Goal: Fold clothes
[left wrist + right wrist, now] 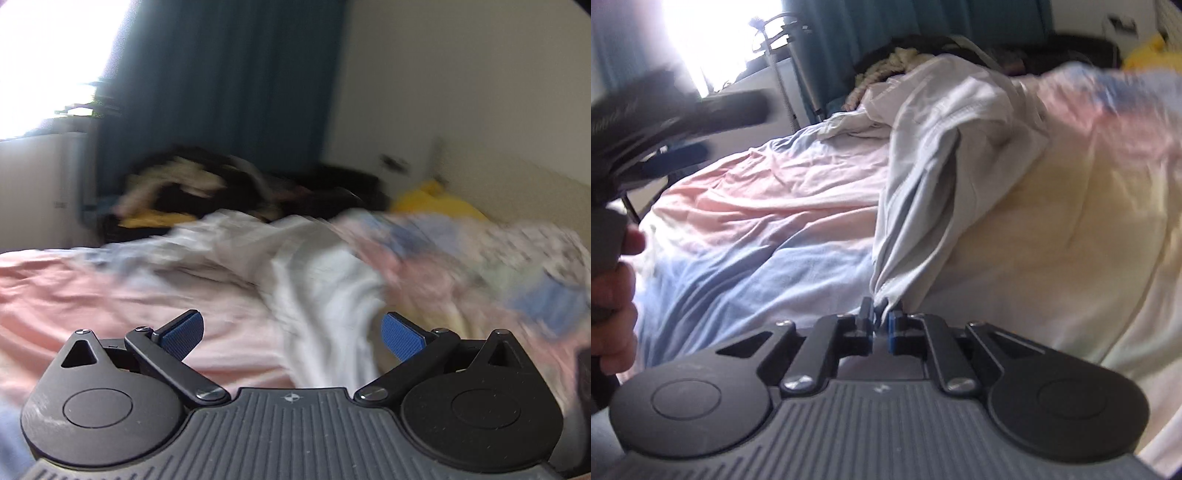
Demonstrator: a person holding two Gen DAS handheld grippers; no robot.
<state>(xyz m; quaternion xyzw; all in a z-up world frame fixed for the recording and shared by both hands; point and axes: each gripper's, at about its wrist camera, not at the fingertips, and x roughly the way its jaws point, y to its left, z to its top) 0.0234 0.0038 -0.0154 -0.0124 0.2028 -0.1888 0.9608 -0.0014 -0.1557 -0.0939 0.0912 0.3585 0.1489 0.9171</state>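
A white garment (321, 280) lies crumpled on the bed's pink and blue sheet (110, 295), stretching from the far middle toward me. My left gripper (291, 332) is open and empty, its blue pads (184, 332) spread wide just above the garment's near end. In the right wrist view my right gripper (881, 321) is shut on a bunched corner of the same white garment (942, 166), which rises taut from the fingers over a cream pillow (1052, 221). The left gripper (665, 122) shows blurred at the upper left there.
A dark pile of clothes (221, 184) and a yellow item (436, 201) lie at the bed's far side. A patterned pink and blue cover (480, 266) is heaped at the right. A teal curtain (229, 81) and a bright window (48, 55) stand behind.
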